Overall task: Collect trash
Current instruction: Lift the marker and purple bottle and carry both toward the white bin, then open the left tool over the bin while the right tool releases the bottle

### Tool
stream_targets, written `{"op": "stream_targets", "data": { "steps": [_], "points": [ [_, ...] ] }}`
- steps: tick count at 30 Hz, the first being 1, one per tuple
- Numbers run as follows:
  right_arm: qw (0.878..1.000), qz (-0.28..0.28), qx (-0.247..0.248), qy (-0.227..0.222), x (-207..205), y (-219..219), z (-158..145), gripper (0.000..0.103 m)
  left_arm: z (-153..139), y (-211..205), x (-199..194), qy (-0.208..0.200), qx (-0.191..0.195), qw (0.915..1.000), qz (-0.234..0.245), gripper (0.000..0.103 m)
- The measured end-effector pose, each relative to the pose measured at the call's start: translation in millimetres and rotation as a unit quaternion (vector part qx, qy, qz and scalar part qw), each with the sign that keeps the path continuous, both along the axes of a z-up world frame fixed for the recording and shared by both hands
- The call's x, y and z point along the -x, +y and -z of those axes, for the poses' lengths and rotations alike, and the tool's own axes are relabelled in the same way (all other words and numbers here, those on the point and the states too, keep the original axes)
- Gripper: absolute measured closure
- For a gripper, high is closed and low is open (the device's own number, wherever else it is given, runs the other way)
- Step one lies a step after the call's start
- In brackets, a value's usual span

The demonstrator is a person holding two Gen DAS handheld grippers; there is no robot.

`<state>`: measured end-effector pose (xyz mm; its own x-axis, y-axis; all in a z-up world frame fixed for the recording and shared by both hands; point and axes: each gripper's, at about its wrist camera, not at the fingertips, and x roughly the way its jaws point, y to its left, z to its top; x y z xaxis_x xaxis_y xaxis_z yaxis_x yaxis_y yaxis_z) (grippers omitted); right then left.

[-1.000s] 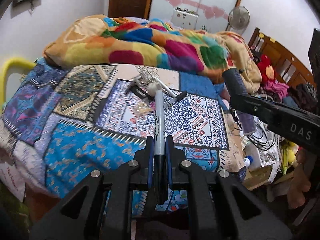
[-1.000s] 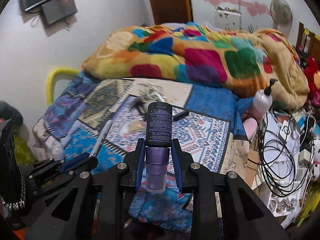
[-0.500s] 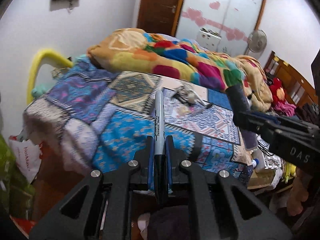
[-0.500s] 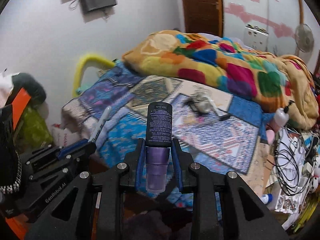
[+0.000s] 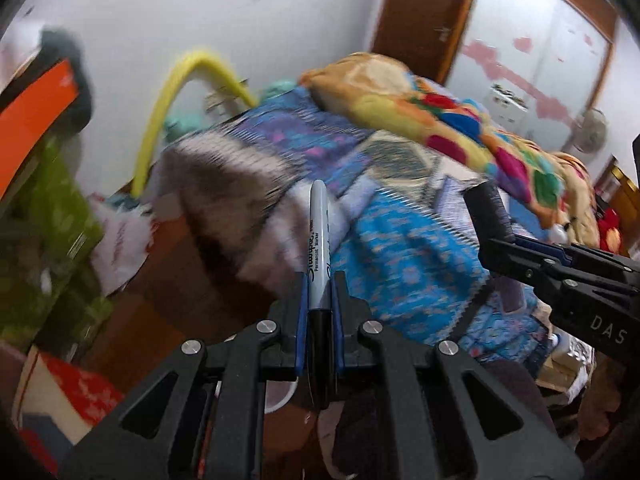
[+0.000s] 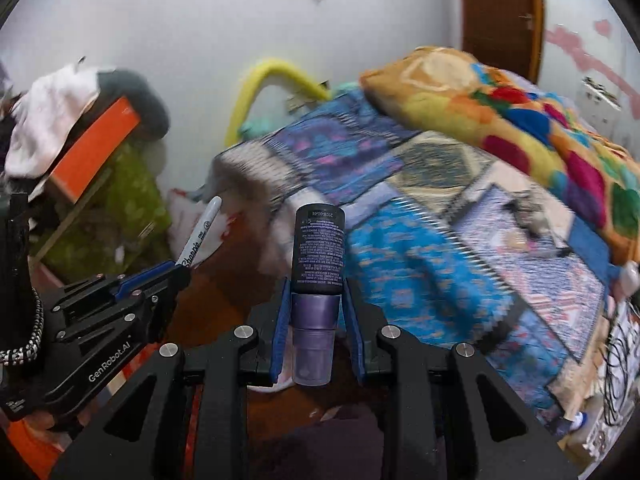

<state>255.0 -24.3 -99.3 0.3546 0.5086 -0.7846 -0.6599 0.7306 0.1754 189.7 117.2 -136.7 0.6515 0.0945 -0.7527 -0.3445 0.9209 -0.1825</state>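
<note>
My left gripper is shut on a Sharpie marker, grey barrel pointing forward, black cap back between the pads. It also shows in the right wrist view at the left. My right gripper is shut on a dark bottle with a purple cap, cap end toward the camera. The bottle and right gripper show in the left wrist view at the right. Both grippers are held in the air off the bed's near left corner.
A bed with a blue patterned quilt and a colourful blanket fills the right. Small items lie on the quilt. At the left stand an orange board, green fabric, a white bag and a yellow tube.
Both grippers have swung left and pulled back from the bed, each still holding its object. The bed's corner, wall and left-side clutter have come into view.
</note>
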Motion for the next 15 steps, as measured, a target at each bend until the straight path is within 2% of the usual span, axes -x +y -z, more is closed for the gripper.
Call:
{"op": "stream_targets", "data": {
  "steps": [6,15],
  "points": [
    [0.998,-0.053,0.026,0.038,12.3,50.0,36.0,0.079,38.0,40.2,28.9,0.053,0.014,0.9971,-0.054,0.093],
    [0.984,-0.119,0.089,0.095,30.4,107.3,97.6,0.079,105.4,70.3,37.6,0.127,0.057,0.9871,-0.079,0.093]
  ]
}}
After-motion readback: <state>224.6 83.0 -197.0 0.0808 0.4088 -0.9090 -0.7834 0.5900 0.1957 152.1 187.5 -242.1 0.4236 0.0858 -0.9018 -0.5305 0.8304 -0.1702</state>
